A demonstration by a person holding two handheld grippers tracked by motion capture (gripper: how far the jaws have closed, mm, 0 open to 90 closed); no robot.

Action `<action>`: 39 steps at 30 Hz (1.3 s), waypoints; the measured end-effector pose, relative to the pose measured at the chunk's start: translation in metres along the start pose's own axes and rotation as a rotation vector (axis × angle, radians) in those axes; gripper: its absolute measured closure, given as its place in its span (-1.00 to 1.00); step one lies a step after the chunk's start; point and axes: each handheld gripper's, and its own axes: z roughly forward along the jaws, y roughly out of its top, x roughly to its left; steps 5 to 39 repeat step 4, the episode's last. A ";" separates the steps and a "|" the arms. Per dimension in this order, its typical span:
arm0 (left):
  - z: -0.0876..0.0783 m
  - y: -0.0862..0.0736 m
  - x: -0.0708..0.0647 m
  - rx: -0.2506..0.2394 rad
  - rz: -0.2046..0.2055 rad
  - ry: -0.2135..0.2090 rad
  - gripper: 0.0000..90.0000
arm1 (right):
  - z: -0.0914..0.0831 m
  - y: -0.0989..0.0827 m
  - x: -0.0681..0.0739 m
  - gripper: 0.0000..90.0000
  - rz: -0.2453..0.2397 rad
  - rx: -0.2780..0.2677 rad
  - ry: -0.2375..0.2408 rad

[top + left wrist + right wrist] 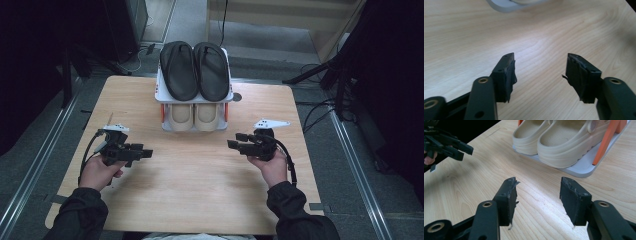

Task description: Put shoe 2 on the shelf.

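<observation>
A small two-tier shoe rack [159,95] stands at the far middle of the wooden table [200,190]. On its top shelf lies a pair of black flip-flops [195,70]. A pair of beige clogs [193,116] sits on the lower shelf, heels towards me. My left gripper [146,152] is held low at the table's left, pointing right, open with nothing between its jaws [540,62]. At the right, my right gripper [234,140] points left, also open and empty [537,186]. In the right gripper view the clogs [556,142] rest on the rack's grey base [584,168], and the left gripper [464,151] shows farther off.
Bare wood lies between the two grippers and in front of the rack. Metal rails [40,165] run along the floor on both sides of the table. Black stand legs and cables [320,75] sit on the floor at the far right. The rack's pale corner [504,6] edges the left gripper view.
</observation>
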 end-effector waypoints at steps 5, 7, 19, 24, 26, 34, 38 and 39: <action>0.005 -0.001 -0.003 0.001 0.016 -0.003 -0.19 | 0.004 -0.001 0.000 0.12 0.002 0.012 0.005; 0.005 -0.001 -0.003 0.001 0.016 -0.003 -0.19 | 0.004 -0.001 0.000 0.12 0.002 0.012 0.005; 0.005 -0.001 -0.003 0.001 0.016 -0.003 -0.19 | 0.004 -0.001 0.000 0.12 0.002 0.012 0.005; 0.005 -0.001 -0.003 0.001 0.016 -0.003 -0.19 | 0.004 -0.001 0.000 0.12 0.002 0.012 0.005; 0.005 -0.001 -0.003 0.001 0.016 -0.003 -0.19 | 0.004 -0.001 0.000 0.12 0.002 0.012 0.005; 0.005 -0.001 -0.003 0.001 0.016 -0.003 -0.19 | 0.004 -0.001 0.000 0.12 0.002 0.012 0.005; 0.005 -0.001 -0.003 0.001 0.016 -0.003 -0.19 | 0.004 -0.001 0.000 0.12 0.002 0.012 0.005; 0.005 -0.001 -0.003 0.001 0.016 -0.003 -0.19 | 0.004 -0.001 0.000 0.12 0.002 0.012 0.005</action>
